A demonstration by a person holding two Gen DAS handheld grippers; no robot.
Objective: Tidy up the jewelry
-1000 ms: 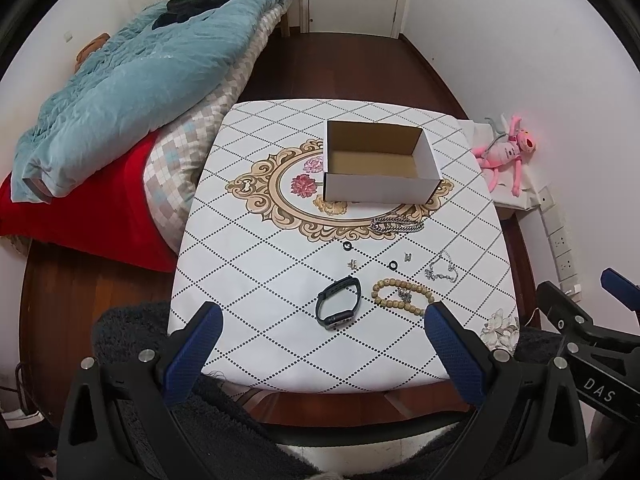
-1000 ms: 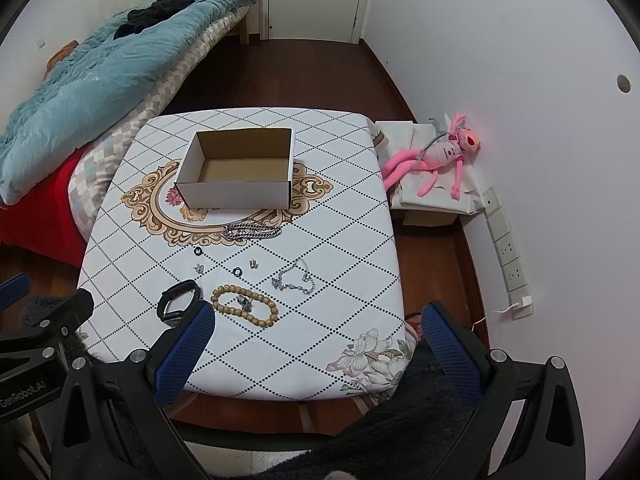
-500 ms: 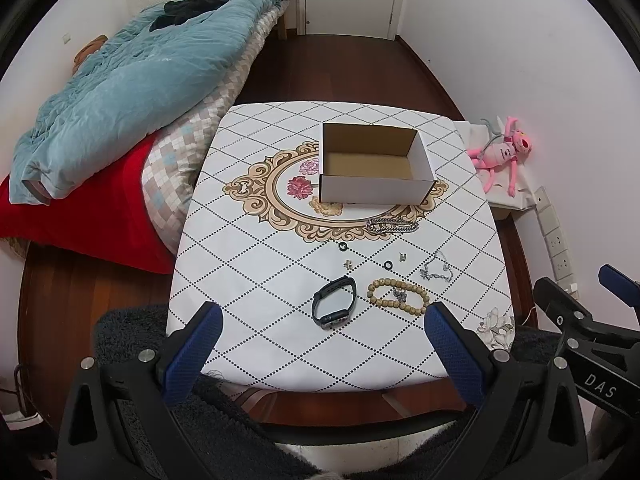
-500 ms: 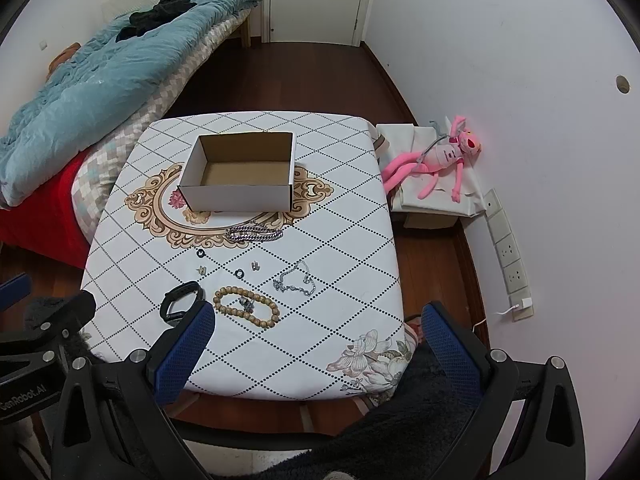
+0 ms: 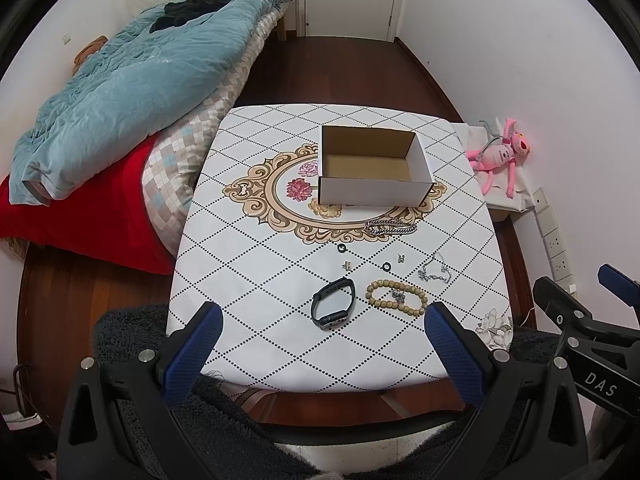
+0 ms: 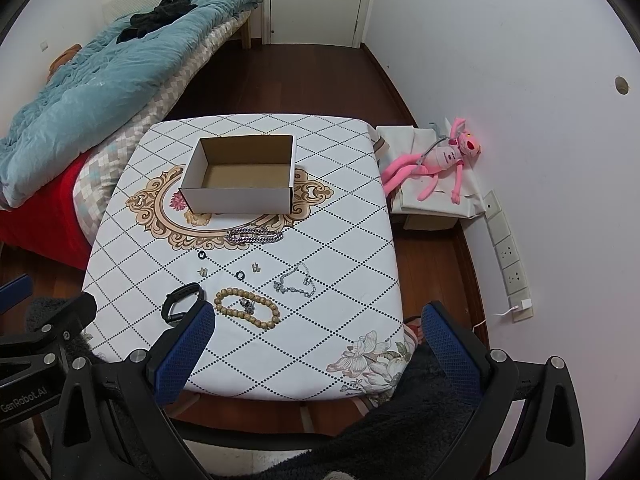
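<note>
An empty white cardboard box (image 5: 374, 168) (image 6: 242, 176) stands open on the patterned table (image 5: 260, 280) (image 6: 340, 280). In front of it lie a silver chain (image 5: 390, 226) (image 6: 254, 236), two small black rings (image 5: 342, 249) (image 6: 240, 275), small earrings (image 5: 346, 266), a thin silver bracelet (image 5: 434, 272) (image 6: 296, 282), a wooden bead bracelet (image 5: 396, 298) (image 6: 247, 307) and a black wristband (image 5: 333, 309) (image 6: 182, 300). My left gripper (image 5: 324, 344) and right gripper (image 6: 318, 336) are both open and empty, held above the table's near edge.
A bed with a teal quilt (image 5: 132, 76) and red sheet stands left of the table. A pink plush toy (image 6: 436, 160) lies on a low stand by the right wall. Wall sockets (image 6: 510, 264) line the right wall. A dark fuzzy cloth (image 5: 132, 332) lies under the grippers.
Both grippers have pulled back and up a little, so the table looks smaller and farther. Nothing on the table has moved.
</note>
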